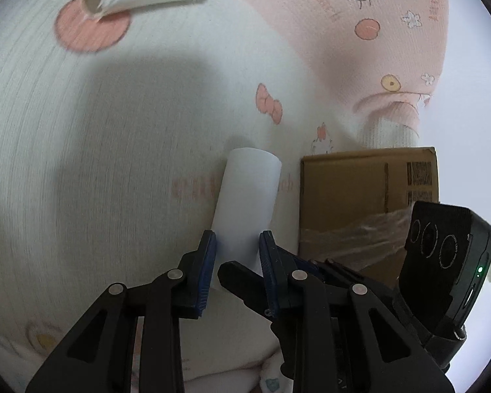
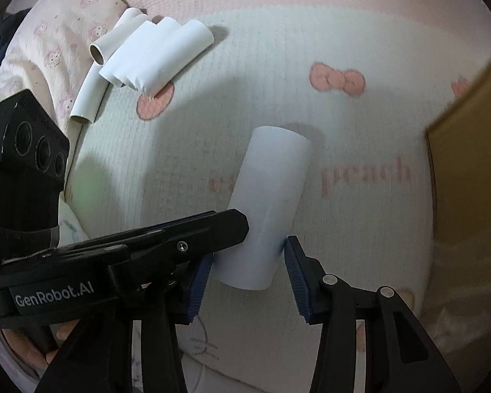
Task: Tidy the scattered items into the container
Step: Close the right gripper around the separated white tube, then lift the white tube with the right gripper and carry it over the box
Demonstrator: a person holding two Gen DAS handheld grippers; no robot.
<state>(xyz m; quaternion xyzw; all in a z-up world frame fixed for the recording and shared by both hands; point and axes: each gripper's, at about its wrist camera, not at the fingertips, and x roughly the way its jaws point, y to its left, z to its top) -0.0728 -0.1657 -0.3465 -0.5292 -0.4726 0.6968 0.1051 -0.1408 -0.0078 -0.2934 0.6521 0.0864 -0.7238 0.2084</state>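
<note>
The white paper tube [image 2: 267,206] lies mid-frame on the bed sheet [image 2: 360,124]; the right claw [image 2: 245,275] straddles its near end, jaws wide; the left claw [image 1: 237,268] pinches that end; close squarely, then carry to the cardboard box [image 1: 366,196] at right.

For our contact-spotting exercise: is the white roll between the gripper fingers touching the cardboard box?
Apart. The left wrist view shows a strip of printed sheet between the white roll and the cardboard box.

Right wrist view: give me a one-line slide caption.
Both grippers meet at one white paper tube on the patterned bedsheet, with more tubes scattered behind and the cardboard box at right.
</note>
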